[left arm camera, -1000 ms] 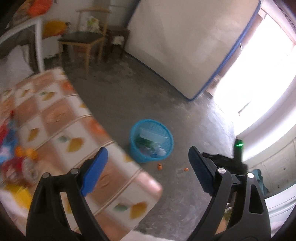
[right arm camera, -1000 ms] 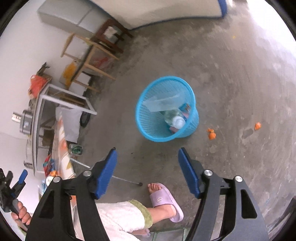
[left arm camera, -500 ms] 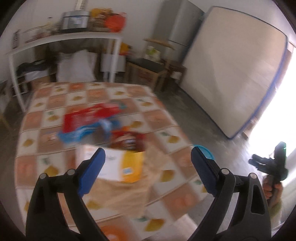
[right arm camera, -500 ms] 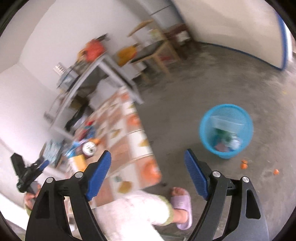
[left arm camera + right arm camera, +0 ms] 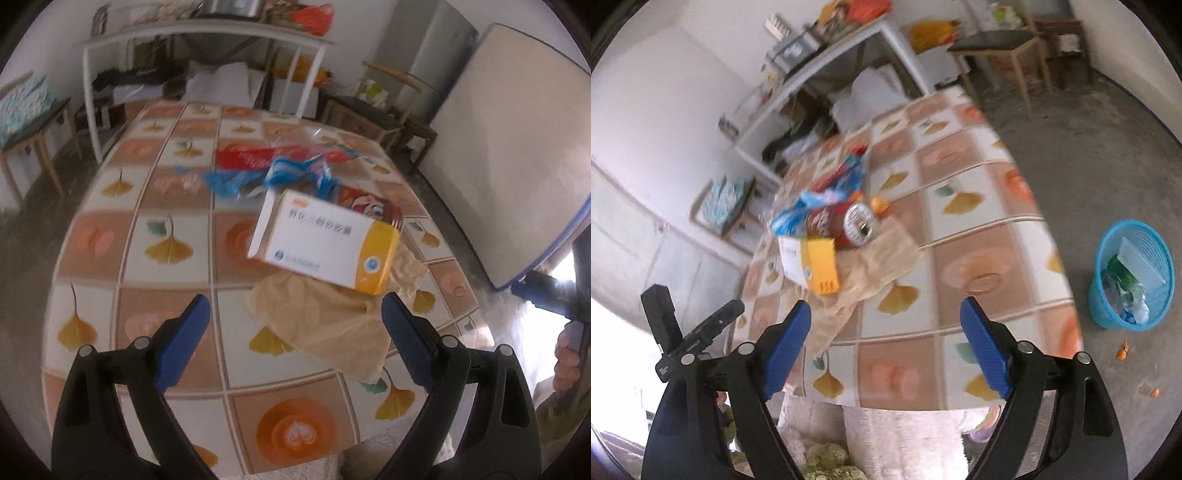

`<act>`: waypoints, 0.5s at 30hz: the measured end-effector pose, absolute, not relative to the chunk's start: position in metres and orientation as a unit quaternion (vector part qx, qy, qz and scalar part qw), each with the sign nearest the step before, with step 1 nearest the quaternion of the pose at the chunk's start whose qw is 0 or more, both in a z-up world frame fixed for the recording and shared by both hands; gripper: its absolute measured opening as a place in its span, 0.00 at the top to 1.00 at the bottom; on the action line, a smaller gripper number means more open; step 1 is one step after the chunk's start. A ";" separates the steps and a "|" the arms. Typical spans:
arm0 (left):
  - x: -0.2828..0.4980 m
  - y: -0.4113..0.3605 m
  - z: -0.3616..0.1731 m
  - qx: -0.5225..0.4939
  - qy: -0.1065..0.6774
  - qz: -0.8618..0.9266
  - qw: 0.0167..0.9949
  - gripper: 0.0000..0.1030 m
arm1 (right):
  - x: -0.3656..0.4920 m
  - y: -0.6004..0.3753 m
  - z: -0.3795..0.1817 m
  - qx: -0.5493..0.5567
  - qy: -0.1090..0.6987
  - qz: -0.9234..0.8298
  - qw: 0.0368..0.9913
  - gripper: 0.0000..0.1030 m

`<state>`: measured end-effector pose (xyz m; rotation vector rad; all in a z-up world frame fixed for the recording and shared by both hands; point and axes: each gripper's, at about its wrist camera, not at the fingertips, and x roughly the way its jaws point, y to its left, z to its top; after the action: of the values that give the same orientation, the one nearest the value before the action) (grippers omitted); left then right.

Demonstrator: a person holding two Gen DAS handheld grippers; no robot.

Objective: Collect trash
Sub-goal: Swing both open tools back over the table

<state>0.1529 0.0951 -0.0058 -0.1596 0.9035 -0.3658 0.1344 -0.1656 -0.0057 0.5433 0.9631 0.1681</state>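
Observation:
A white and yellow carton box [image 5: 325,243] lies on a crumpled tan paper [image 5: 328,325] on the tiled table [image 5: 155,221]; behind it are blue and red wrappers [image 5: 273,170] and a dark snack bag. In the right wrist view the box [image 5: 812,266], a can [image 5: 858,221] and the wrappers [image 5: 827,192] lie together. My left gripper [image 5: 295,347] is open and empty, just short of the paper. My right gripper [image 5: 886,350] is open and empty over the table's near edge. A blue trash basket [image 5: 1130,273] with trash stands on the floor at the right.
A white shelf rack [image 5: 207,37] and chairs [image 5: 384,110] stand behind the table. A mattress [image 5: 517,147] leans on the right wall. Orange peel bits [image 5: 1123,354] lie on the concrete floor near the basket. The left gripper's body [image 5: 690,332] shows at the left.
Both cameras swung from the floor and basket to the table. The left gripper came closer to the box and paper. Both grippers stayed open.

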 end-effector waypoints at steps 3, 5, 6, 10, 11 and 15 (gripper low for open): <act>0.151 0.097 -0.016 -0.086 0.439 -0.163 0.880 0.13 | 0.154 -0.142 -0.009 0.231 0.488 0.091 0.837 0.20; 0.147 0.099 -0.019 -0.092 0.435 -0.160 0.881 0.13 | 0.162 -0.130 -0.008 0.217 0.501 0.098 0.832 0.20; 0.146 0.100 -0.020 -0.094 0.435 -0.160 0.881 0.13 | 0.167 -0.122 -0.005 0.208 0.503 0.103 0.833 0.20; 0.145 0.101 -0.024 -0.094 0.434 -0.163 0.881 0.13 | 0.182 -0.103 0.000 0.198 0.498 0.116 0.836 0.20; 0.144 0.101 -0.023 -0.093 0.431 -0.162 0.883 0.13 | 0.186 -0.099 0.000 0.199 0.498 0.118 0.836 0.20; 0.144 0.099 -0.023 -0.099 0.422 -0.169 0.885 0.13 | 0.201 -0.089 0.000 0.203 0.499 0.125 0.833 0.20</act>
<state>0.1444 0.0989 -0.0226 -0.2054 0.8783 -0.3513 0.2008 -0.0887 -0.0004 0.4303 1.0582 0.2652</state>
